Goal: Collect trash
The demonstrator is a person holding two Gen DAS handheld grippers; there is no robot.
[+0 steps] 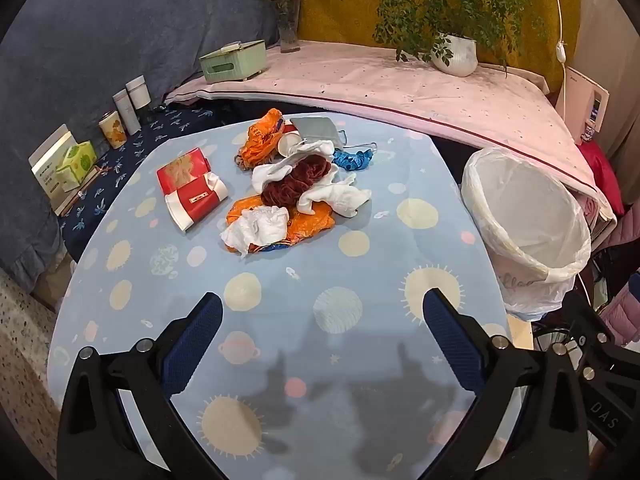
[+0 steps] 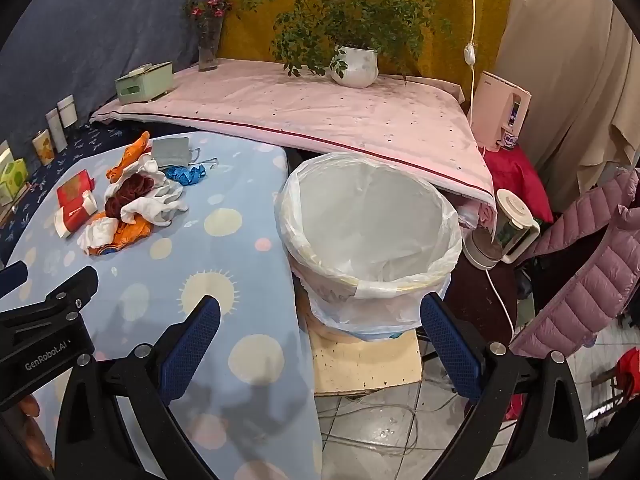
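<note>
Both tongs, left [image 1: 322, 314] and right [image 2: 320, 316], gape empty above the tablecloth [image 1: 360, 272].

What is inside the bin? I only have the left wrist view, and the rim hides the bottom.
Observer: Only its white liner shows; the bin looks empty.
Operator: What does it stand on?
Observer: A cream stool on the tiled floor, right beside the table edge.
Operator: And the right gripper?
Observer: The right gripper is open with nothing between its fingers, pointing down toward the bin's near side.
</note>
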